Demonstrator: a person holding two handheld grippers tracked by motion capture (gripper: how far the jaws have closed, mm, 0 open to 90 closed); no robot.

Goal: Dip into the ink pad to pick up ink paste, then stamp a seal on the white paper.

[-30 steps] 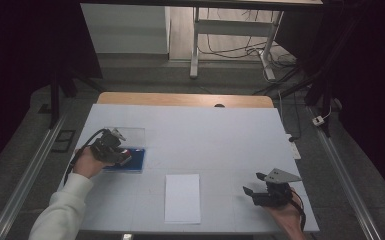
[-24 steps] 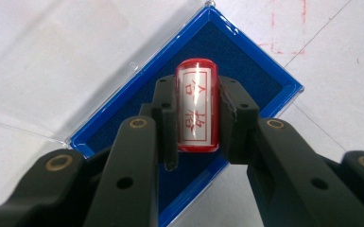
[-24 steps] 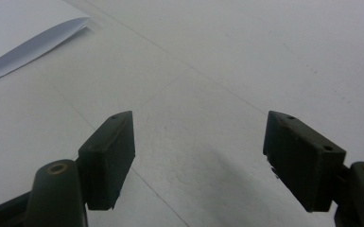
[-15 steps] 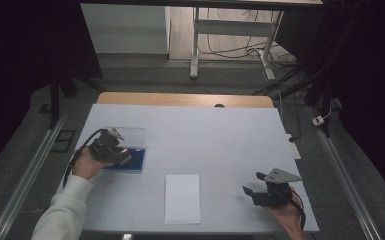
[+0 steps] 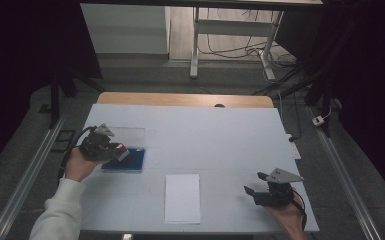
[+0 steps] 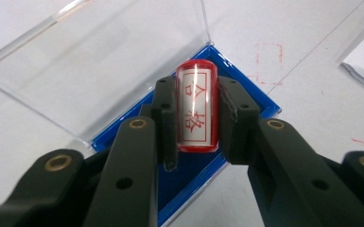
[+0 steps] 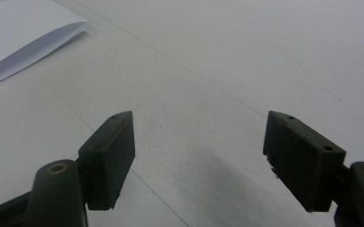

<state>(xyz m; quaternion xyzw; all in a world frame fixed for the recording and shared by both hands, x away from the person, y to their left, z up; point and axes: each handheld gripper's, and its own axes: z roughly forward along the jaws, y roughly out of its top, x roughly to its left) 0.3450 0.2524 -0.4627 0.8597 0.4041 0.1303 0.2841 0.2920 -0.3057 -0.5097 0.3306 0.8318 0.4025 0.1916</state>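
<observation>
Left gripper (image 6: 196,118) clamped on a red stamp (image 6: 196,106), jaws pinching its two long sides so the printed label faces up toward the camera and stays readable. Held just above the blue ink pad (image 6: 203,163), over its near half; touching or lifted clear, cannot tell. Probably gripped at mid-body to keep the inked end free for pressing. Long axis of the stamp running straight along the jaws, far end pointing away from the hand toward the ink pad's clear lid (image 6: 90,61), which lies flung open flat beyond the pad, out of the way of the work. Right of the ink pad, well apart, a white sheet of paper (image 5: 182,197) lying square on the table (image 5: 220,135), likely waiting for the mark. Farther right of the ink pad, right gripper (image 7: 198,156) released, jaws wide with nothing between, hovering low over bare table.
</observation>
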